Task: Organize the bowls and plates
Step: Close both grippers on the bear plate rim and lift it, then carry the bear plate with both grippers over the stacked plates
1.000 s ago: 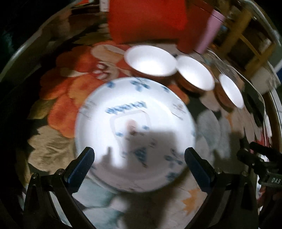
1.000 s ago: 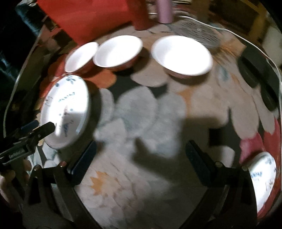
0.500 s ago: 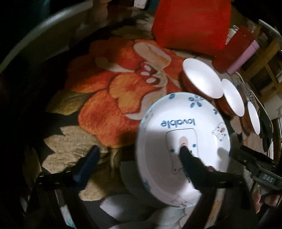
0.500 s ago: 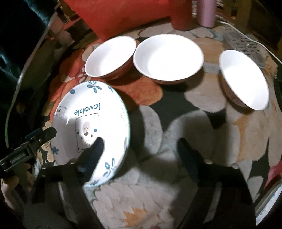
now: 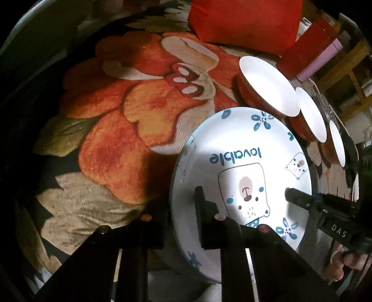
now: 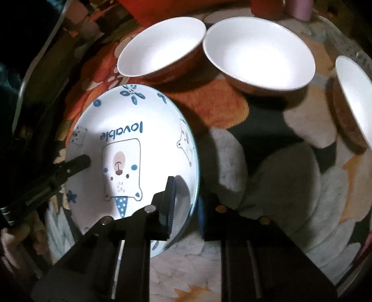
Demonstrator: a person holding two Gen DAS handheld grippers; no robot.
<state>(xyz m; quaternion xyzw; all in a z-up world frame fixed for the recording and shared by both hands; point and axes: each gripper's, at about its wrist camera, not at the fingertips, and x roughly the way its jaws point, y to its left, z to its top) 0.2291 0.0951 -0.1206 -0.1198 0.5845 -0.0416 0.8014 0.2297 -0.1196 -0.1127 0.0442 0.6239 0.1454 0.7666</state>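
Observation:
A white plate with blue flowers, a bear and the word "lovable" (image 5: 234,148) (image 6: 130,120) lies on the flowered cloth. My left gripper (image 5: 179,218) is shut on the plate's left rim. My right gripper (image 6: 186,204) is shut on its right rim, and its fingers (image 5: 300,197) also show in the left wrist view. Three bowls, white inside and red-brown outside, stand in a row behind the plate: one (image 6: 160,46) (image 5: 267,86), a second (image 6: 258,51) (image 5: 311,113) and a third (image 6: 355,97) (image 5: 337,141).
A red cushion (image 5: 244,21) lies at the back. A red box (image 5: 307,48) and a pink cup (image 5: 323,60) stand behind the bowls. The cloth-covered table's curved edge (image 5: 28,25) runs along the left. Wooden furniture (image 5: 353,76) stands beyond the table.
Both grippers have closed from wide open onto opposite rims of the plate. The left moved in at its left side, the right at its right side.

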